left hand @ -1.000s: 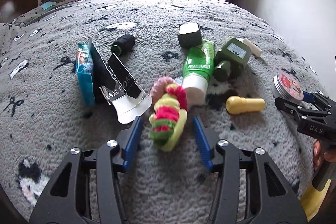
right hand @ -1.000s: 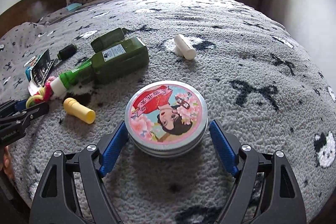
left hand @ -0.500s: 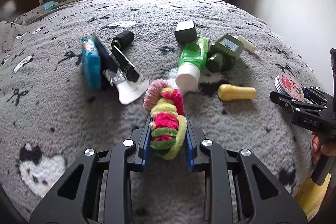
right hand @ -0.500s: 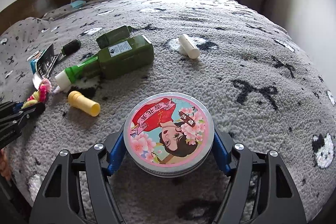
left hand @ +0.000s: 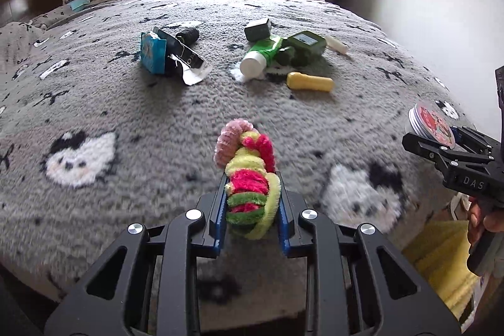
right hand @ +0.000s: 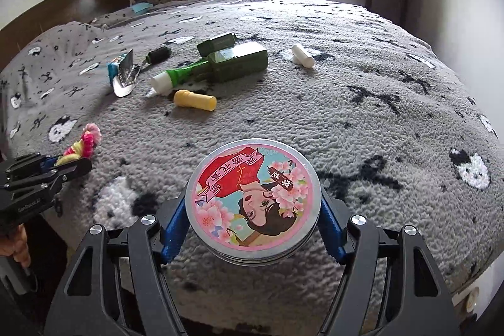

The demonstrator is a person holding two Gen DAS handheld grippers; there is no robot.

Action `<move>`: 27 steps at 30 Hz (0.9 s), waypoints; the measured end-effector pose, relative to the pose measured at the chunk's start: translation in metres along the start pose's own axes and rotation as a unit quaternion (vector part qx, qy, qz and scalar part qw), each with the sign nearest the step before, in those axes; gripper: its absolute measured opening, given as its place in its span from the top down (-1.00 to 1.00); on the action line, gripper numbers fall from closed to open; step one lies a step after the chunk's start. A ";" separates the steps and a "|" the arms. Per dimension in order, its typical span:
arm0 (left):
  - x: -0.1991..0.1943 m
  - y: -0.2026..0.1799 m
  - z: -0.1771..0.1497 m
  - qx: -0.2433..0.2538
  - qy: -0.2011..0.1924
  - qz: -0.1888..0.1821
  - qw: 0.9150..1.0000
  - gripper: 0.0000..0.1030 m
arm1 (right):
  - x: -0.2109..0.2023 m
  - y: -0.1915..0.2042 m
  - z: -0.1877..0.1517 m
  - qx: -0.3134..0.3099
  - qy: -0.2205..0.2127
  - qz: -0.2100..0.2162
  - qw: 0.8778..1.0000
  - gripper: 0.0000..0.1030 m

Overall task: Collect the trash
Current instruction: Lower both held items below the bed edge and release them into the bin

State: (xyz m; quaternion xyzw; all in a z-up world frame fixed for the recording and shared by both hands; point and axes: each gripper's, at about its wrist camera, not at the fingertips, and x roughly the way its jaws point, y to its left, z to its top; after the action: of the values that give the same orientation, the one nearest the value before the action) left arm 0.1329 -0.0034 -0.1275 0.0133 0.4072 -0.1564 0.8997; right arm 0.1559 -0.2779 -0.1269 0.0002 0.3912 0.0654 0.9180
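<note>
Over the bed's [right hand: 393, 90] near edge, left claw [left hand: 252, 203] pinches the fuzzy scrunchie bundle [left hand: 249, 178], right claw [right hand: 252, 219] clamps the round tin [right hand: 253, 200]; carry step; next, presumably release into an unseen bin.

My left gripper [left hand: 252, 210] matt black plastic with ribbed blue pads, fuzzy chenille scrunchie bundle [left hand: 249, 178] between them, my right gripper [right hand: 252, 229] clamping a dull metal tin [right hand: 253, 203] with glossy printed lid, bed [right hand: 378, 115] in nubby grey fleece, smooth yellow plastic tube [right hand: 195, 99], shiny foil wrapper [left hand: 189, 65]
</note>
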 end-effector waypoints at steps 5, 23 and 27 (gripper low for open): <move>-0.032 -0.014 -0.022 0.011 -0.014 0.005 1.000 0.53 | -0.030 0.013 -0.020 -0.013 -0.014 0.013 1.000 -0.38; -0.075 -0.044 -0.109 0.029 0.011 -0.020 0.999 0.53 | -0.070 0.047 -0.103 -0.027 0.030 0.073 0.997 -0.38; -0.056 -0.046 -0.136 0.033 0.055 -0.023 0.998 0.53 | -0.053 0.053 -0.126 -0.022 0.069 0.083 0.994 -0.38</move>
State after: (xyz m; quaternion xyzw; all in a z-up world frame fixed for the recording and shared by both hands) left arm -0.0143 -0.0110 -0.1723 0.0422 0.4506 -0.1890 0.8715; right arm 0.0223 -0.2382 -0.1737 0.0079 0.4507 0.1500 0.8799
